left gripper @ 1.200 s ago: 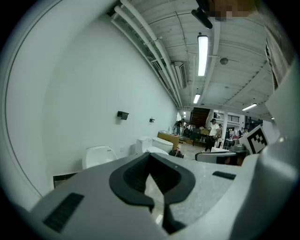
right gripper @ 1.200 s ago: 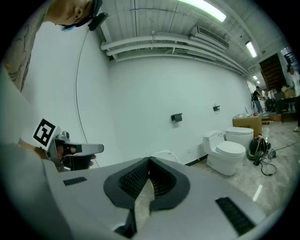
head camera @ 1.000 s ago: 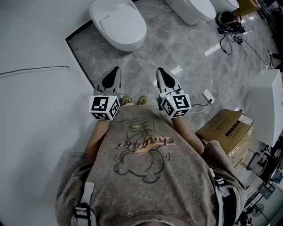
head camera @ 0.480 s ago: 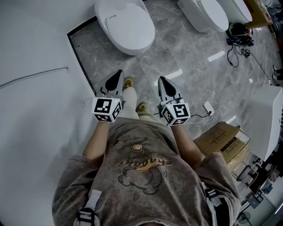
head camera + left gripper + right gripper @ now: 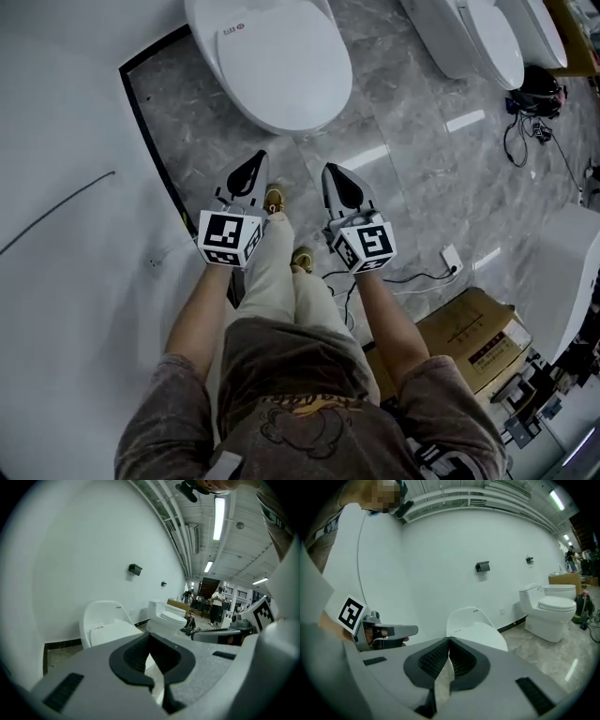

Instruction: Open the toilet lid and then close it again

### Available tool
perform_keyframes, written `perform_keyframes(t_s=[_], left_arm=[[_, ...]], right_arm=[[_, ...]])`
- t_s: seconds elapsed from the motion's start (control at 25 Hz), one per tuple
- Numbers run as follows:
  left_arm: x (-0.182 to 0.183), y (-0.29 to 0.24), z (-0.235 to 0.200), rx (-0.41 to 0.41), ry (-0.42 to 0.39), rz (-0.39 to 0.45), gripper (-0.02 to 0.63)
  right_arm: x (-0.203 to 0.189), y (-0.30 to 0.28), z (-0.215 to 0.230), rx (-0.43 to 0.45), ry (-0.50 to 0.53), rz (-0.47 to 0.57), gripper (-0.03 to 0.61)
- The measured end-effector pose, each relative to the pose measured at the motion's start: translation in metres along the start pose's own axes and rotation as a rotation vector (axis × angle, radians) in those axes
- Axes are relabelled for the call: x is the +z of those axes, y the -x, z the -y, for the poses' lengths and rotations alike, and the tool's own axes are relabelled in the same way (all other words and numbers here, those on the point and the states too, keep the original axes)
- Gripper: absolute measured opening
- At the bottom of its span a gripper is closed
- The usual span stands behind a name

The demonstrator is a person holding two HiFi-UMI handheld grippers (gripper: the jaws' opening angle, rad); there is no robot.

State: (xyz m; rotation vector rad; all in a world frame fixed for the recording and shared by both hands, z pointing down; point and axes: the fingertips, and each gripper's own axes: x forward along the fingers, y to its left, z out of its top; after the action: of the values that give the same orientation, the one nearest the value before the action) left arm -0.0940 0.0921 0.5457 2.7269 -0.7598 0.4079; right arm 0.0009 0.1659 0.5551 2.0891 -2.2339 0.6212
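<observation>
Approach step, lid work not started. The toilet (image 5: 272,66) stood at the far edge of the grey stone floor (image 5: 412,187), backed against the white wall (image 5: 66,112), with its lid (image 5: 480,637) down flat on the bowl. A second toilet (image 5: 478,42) sat further right along that same wall.

Left gripper (image 5: 253,167) and right gripper (image 5: 335,178) were held side by side in front of the person's legs, both aimed toward the bowl and near its front rim, touching nothing. Each pair of jaws was closed tip to tip with nothing between them.

Judgement: opening was the step in hand. The next move likely called for bringing one closed tip down to the lid's front lip, hooking under it, then swinging the lid up and back toward the wall before lowering it again.
</observation>
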Motion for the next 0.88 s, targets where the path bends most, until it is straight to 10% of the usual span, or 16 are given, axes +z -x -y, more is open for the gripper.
perform_keyframes(t_s=[0.48, 0.88], left_arm=[[-0.196, -0.13, -0.066, 0.017, 0.055, -0.086, 0.008], [-0.23, -0.164, -0.079, 0.011, 0.075, -0.067, 0.008]], right_arm=[[-0.177, -0.11, 0.091, -0.015, 0.008, -0.109, 0.026], [-0.22, -0.151, 0.111, 0.008, 0.013, -0.13, 0.026]])
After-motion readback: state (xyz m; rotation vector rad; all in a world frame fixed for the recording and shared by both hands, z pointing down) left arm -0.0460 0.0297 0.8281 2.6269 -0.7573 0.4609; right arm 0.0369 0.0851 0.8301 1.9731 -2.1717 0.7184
